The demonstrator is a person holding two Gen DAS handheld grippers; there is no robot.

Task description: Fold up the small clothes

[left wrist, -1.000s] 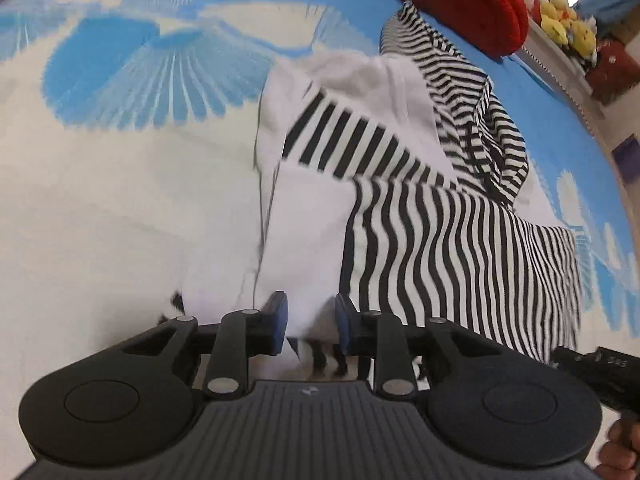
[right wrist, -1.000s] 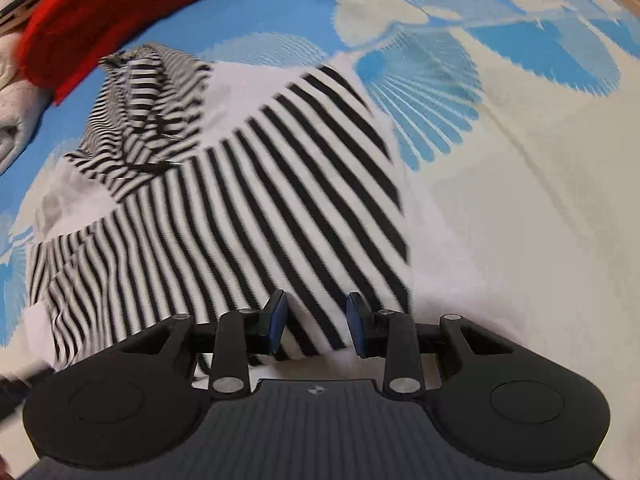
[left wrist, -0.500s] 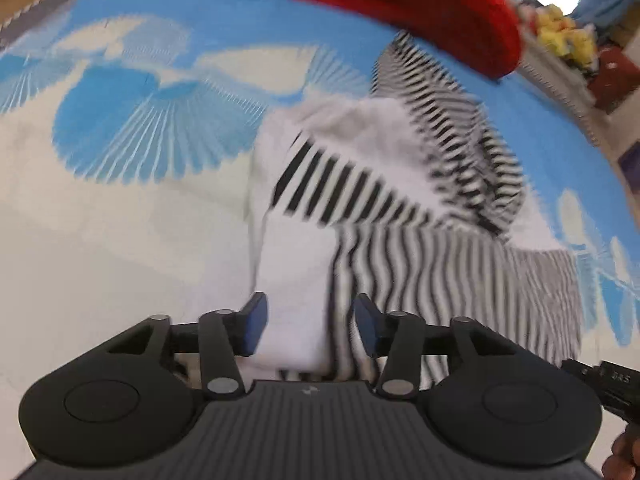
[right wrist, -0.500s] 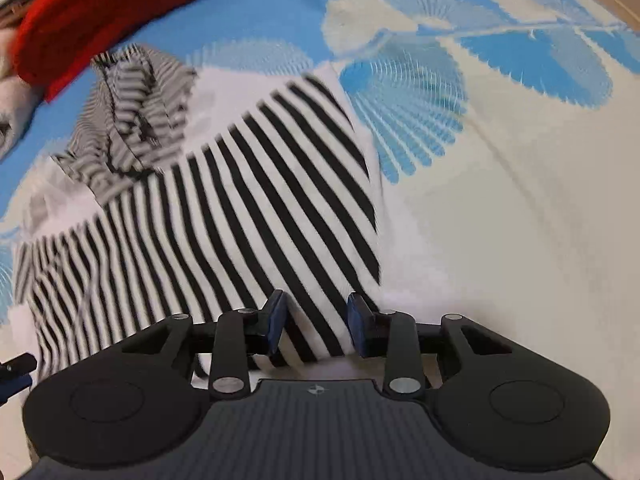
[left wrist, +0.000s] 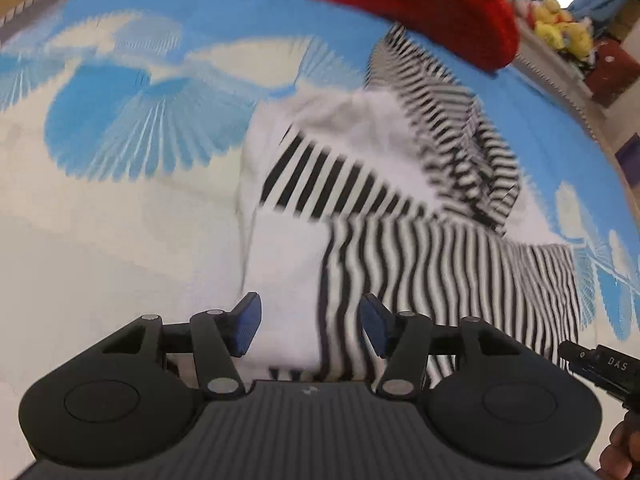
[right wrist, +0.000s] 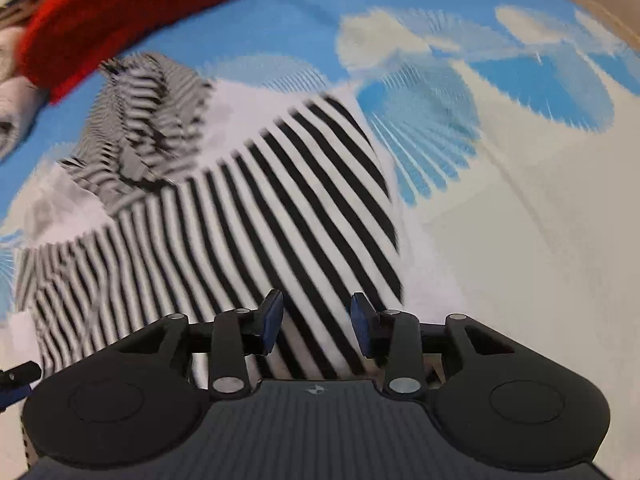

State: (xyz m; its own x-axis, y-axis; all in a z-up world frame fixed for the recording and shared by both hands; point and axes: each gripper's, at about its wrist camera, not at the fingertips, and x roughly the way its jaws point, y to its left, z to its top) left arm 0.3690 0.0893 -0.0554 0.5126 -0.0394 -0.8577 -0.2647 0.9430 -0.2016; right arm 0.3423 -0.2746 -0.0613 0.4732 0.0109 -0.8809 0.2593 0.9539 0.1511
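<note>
Striped black-and-white cloth, the shirt [left wrist: 400, 240], lies part-folded on the blue-and-cream bedspread [left wrist: 100, 220], its near hem at the near edge, just under both tools. A white panel and a band of wide stripes are turned over on one side, while the crumpled sleeve [left wrist: 472, 152] sits bunched toward the far edge, close to the red cloth [left wrist: 420, 0]. The left gripper [left wrist: 310, 330] stands released: its blue pads are well apart with the hem showing between them, and neither pad presses on it. The right gripper [right wrist: 317, 326] is opening, stripes visible between its jaws, the pads clear of the fabric as far as the blur allows. Both appear to have let the fold go, so the step in hand is likely the release before a fresh grasp. Risks from here: a pad may snag the loose hem as the tools pull away and drag the fold open again, since the cloth lies so close under the fingers. The bunched sleeve is not flat, so any next fold laid over it would come out lumpy or skewed. The soft bedspread may also get pinched along with the shirt if a grasp goes too deep.
</note>
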